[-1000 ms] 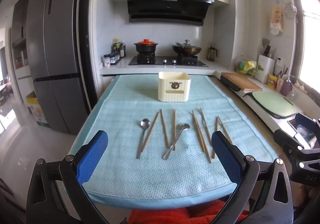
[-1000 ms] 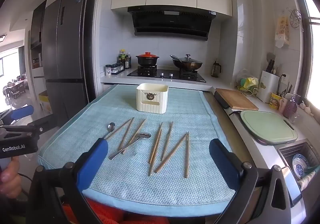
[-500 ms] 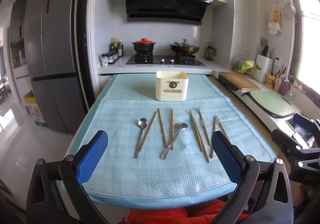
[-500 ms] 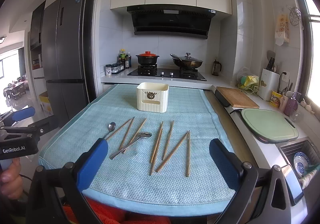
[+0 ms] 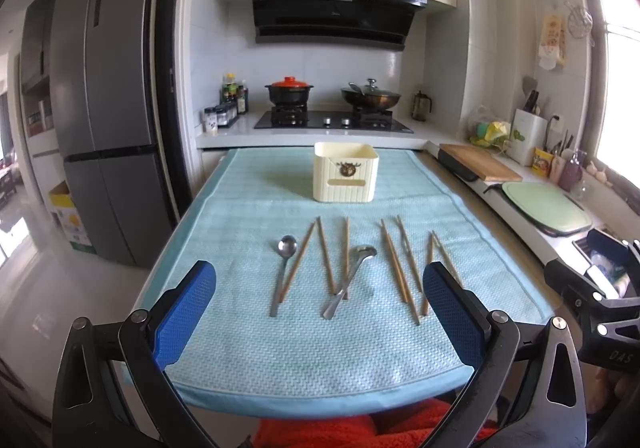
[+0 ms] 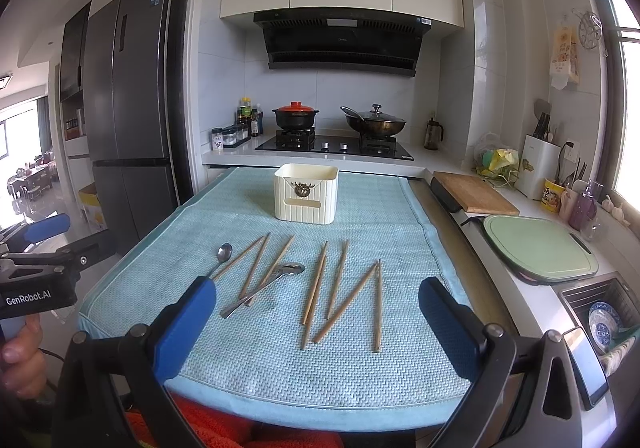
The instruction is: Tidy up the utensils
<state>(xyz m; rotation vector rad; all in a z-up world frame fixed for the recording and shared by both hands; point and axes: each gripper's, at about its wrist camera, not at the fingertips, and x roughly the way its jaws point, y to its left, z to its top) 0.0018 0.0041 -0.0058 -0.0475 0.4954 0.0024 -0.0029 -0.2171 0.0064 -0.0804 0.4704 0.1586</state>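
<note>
You are holding two grippers at the near edge of a table covered by a pale blue textured cloth [image 5: 248,204]. Your left gripper [image 5: 319,310] is standing wide open, its two blue padded fingers [image 5: 186,314] gripping nothing. Your right gripper [image 6: 318,322] is also standing wide open and empty.

Eight light brown wooden chopsticks [image 6: 320,290] are lying loose across the middle of the cloth, some crossing at their ends. Two silver metal spoons are lying among them: a small round-bowled spoon [image 5: 283,268] at the left, and a larger silver spoon [image 5: 352,278] near the centre, touching chopsticks.

One cream ribbed plastic utensil holder [image 5: 346,178] is standing upright behind them, apart from the utensils. Whether anything is inside it cannot be told.
</note>
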